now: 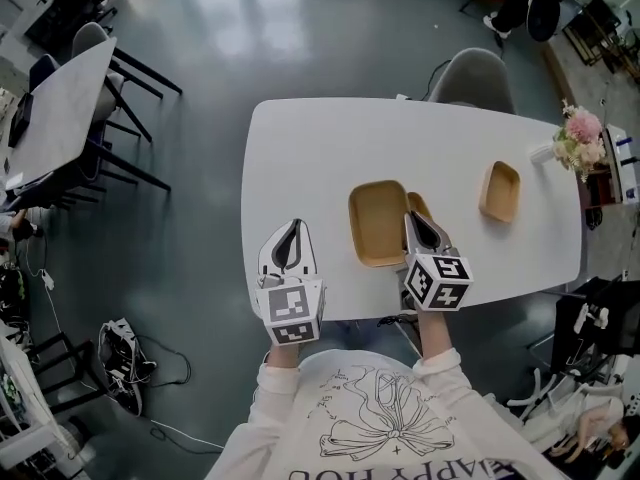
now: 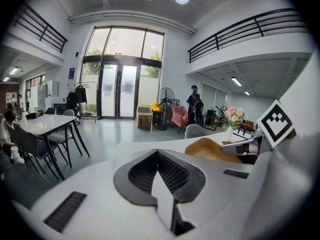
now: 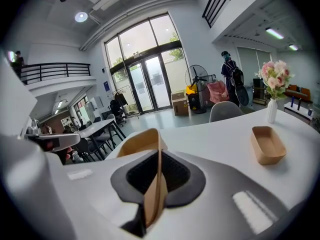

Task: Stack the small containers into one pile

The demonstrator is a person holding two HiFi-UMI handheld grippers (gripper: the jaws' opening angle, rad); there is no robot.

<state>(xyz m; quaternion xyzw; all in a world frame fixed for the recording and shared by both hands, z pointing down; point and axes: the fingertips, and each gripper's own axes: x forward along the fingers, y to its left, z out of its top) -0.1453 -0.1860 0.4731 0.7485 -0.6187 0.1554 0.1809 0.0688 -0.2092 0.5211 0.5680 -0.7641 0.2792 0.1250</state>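
Note:
A tan open container (image 1: pixel 377 223) sits at the middle of the white table (image 1: pixel 330 138). My right gripper (image 1: pixel 412 218) is shut on its right wall. In the right gripper view that thin tan wall (image 3: pixel 150 149) stands pinched between the jaws of the right gripper (image 3: pixel 159 179). A sliver of another tan container (image 1: pixel 421 205) shows just past the jaw tips. A smaller tan container (image 1: pixel 500 191) (image 3: pixel 268 144) lies apart at the right. My left gripper (image 1: pixel 290 230) (image 2: pixel 159 176) hangs near the table's front left edge, shut with nothing in it. The left gripper view shows the held container (image 2: pixel 212 149).
A vase of pink flowers (image 1: pixel 578 138) (image 3: pixel 272 91) stands at the table's right end. A grey chair (image 1: pixel 473 76) is at the far side. Another table with chairs (image 1: pixel 60 108) stands to the left across the floor. A person (image 3: pixel 231 79) stands far off near a fan.

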